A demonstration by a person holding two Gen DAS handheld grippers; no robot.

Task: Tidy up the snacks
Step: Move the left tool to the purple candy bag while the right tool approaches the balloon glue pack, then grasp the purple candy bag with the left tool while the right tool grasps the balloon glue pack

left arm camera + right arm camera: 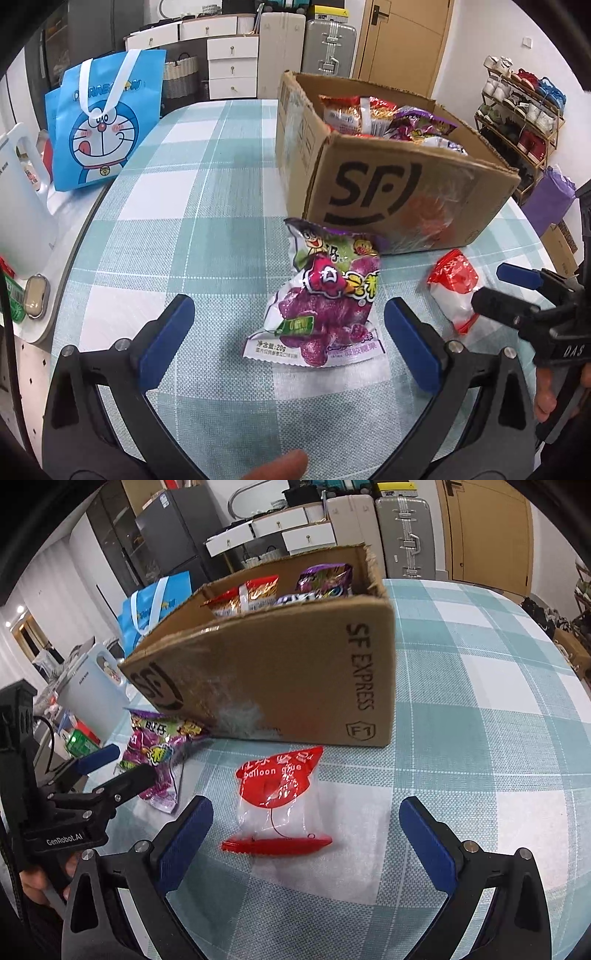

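A purple candy packet [325, 295] lies flat on the checked tablecloth, just in front of the SF cardboard box [388, 192]. My left gripper [288, 332] is open, its blue pads either side of the packet's near end. A red and clear balloon glue packet [280, 797] lies in front of the box [280, 672]; it also shows in the left wrist view [454, 288]. My right gripper [306, 834] is open around its near end. The box holds several snack packets [373, 118]. The purple packet also shows in the right wrist view [162, 753].
A blue Doraemon bag [99, 122] stands at the table's far left. A white kettle [22, 206] sits at the left edge. A shoe rack [517, 110] and a purple bag [550, 203] stand beyond the right edge. Drawers and a suitcase [328, 44] are behind.
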